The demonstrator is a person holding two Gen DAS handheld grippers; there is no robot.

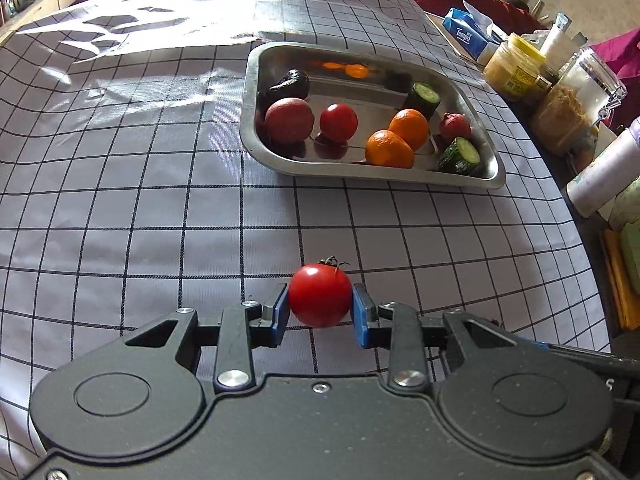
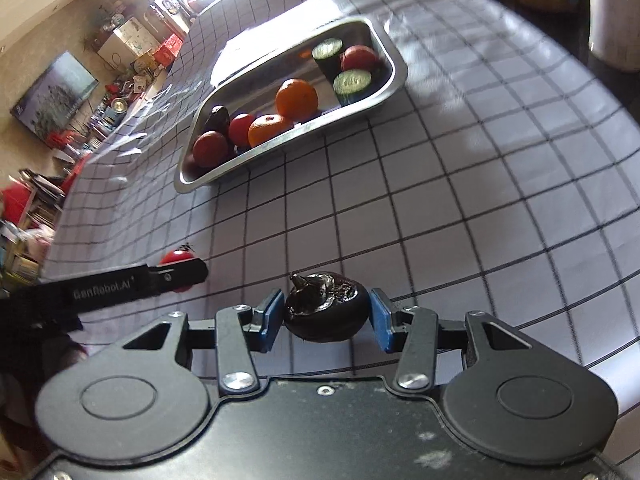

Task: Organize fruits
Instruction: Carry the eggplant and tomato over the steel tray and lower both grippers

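My left gripper (image 1: pixel 320 305) is shut on a red tomato (image 1: pixel 320 295) with a dark stem, over the checked cloth in front of the steel tray (image 1: pixel 372 174). My right gripper (image 2: pixel 325 317) holds a dark wrinkled fruit (image 2: pixel 326 312) between its blue pads; the left pad touches it, the right pad shows a thin gap. The tray (image 2: pixel 280 146) holds two oranges (image 1: pixel 400 136), a tomato (image 1: pixel 338 122), a reddish fruit (image 1: pixel 289 120), a dark fruit (image 1: pixel 290 82), cucumber pieces (image 1: pixel 460 154) and a small red fruit (image 1: pixel 455 126). The left gripper and its tomato (image 2: pixel 176 258) show in the right wrist view.
The table is covered with a grey checked cloth (image 1: pixel 140 220). Along its right edge stand a tissue pack (image 1: pixel 468 34), jars (image 1: pixel 516 68), a clear container (image 1: pixel 576 100) and a white cup (image 1: pixel 600 176). Cluttered shelves lie beyond the far left.
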